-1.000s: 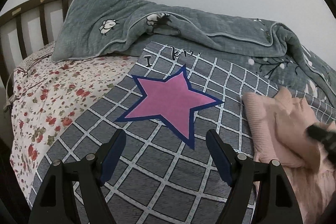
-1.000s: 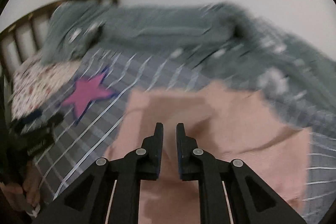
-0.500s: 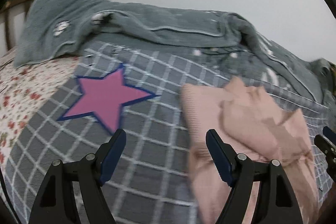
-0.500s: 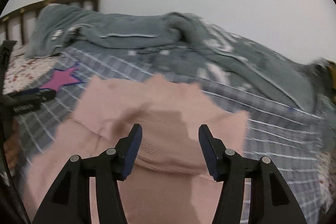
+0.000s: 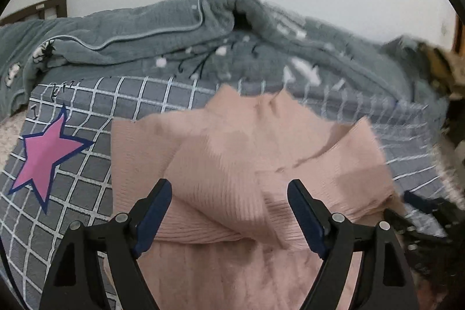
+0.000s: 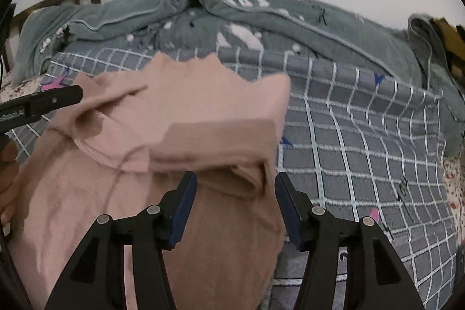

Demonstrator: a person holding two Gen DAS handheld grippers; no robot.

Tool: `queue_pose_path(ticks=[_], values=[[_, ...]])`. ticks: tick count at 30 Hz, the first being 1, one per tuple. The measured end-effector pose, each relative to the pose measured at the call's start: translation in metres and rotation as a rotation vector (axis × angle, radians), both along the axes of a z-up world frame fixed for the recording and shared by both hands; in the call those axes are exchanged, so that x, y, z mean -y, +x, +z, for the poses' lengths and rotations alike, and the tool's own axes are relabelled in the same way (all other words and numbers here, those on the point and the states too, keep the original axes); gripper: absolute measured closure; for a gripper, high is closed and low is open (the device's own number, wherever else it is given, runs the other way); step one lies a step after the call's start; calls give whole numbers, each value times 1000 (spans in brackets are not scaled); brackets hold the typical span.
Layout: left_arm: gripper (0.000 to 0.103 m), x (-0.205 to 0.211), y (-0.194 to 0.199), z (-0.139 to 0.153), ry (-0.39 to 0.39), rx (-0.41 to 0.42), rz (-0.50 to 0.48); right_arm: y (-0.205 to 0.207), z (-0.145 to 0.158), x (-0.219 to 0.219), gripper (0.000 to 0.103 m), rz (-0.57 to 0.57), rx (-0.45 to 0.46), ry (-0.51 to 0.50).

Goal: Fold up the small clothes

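The pink knitted garment point(image 5: 232, 164) lies on the grey checked blanket point(image 5: 87, 179) that covers the bed, rumpled and partly doubled over on itself; a ribbed flap is turned across its middle, and in the right wrist view another panel point(image 6: 221, 141) is laid over the near right part; the edges do not line up, so I judge the fold as begun but far from neat.

The left gripper point(image 5: 229, 211) hangs just above the ribbed flap with its jaws spread wide and nothing between them; the right gripper point(image 6: 235, 205) likewise stands parted over the garment's right edge, holding nothing; whether either fingertip touches the cloth I cannot tell.

A crumpled grey-green quilt point(image 5: 174, 42) is heaped along the wall side of the bed, well apart from the work; a pink star point(image 5: 43, 153) printed on the blanket sits to the left of the garment.

What is left, as I read it: flatten the bunched layers, square the sides, bring the lower part up into a compact shape; no other small clothes show here.
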State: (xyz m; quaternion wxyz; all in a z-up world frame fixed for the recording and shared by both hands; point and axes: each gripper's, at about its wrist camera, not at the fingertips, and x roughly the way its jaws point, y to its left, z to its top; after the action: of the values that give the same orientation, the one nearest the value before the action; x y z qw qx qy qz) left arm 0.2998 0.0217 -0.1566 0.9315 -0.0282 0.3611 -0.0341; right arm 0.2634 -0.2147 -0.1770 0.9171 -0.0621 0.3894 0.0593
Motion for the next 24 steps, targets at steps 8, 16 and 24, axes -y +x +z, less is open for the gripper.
queue_pose_path(ticks=[8, 16, 24], values=[[22, -17, 10, -7, 42, -1, 112, 30, -13, 12, 50, -79, -63, -27], [26, -55, 3, 4, -7, 74, 215, 33, -6, 50, 68, -163, -17, 154], [28, -79, 6, -1, -152, 33, 206, 29, -9, 64, 68, -232, -23, 186]])
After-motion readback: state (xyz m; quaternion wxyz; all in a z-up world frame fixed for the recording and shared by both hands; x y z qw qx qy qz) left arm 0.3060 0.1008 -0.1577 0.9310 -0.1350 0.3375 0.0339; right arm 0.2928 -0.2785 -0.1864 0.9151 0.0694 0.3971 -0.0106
